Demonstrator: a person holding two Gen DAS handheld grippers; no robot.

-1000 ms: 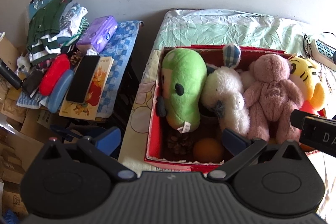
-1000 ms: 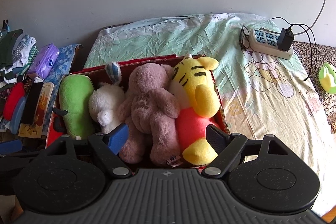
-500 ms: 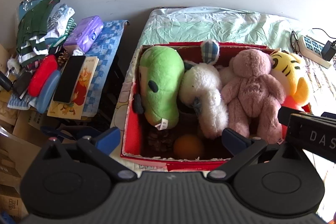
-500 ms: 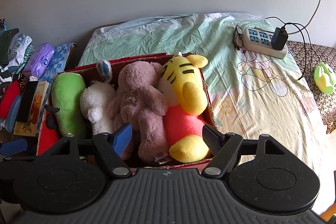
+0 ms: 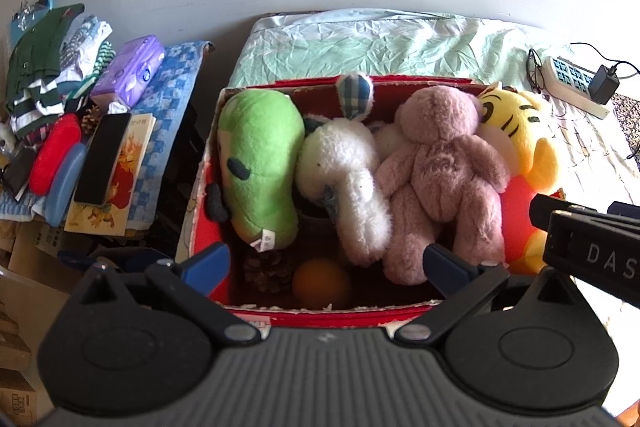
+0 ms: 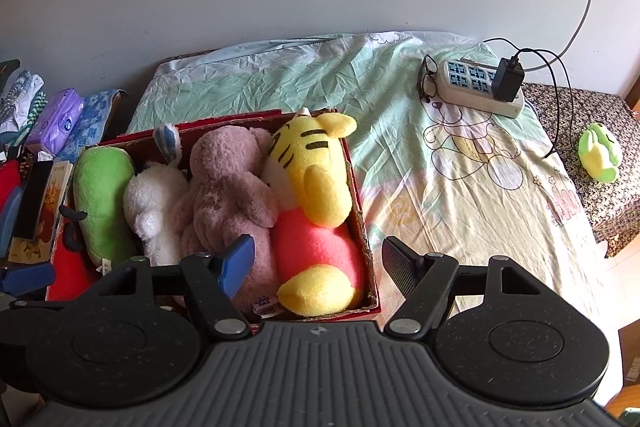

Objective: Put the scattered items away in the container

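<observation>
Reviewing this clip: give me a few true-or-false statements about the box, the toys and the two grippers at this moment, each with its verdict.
1. The pink bear lies in the red box. True.
2. The right gripper grips the tiger toy. False: its jaws stand apart, holding nothing.
3. A small green toy lies outside the box. True.
4. The left gripper holds the orange ball. False: the ball lies in the box, jaws open.

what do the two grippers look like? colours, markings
Left gripper and right gripper match: ribbed dark grey body, two round black discs, black linkage arms with silver pivot screws. One blue finger, one black ribbed. White letters "DAS" show on the right gripper's side in the left view. No hands or sleeves visible.
</observation>
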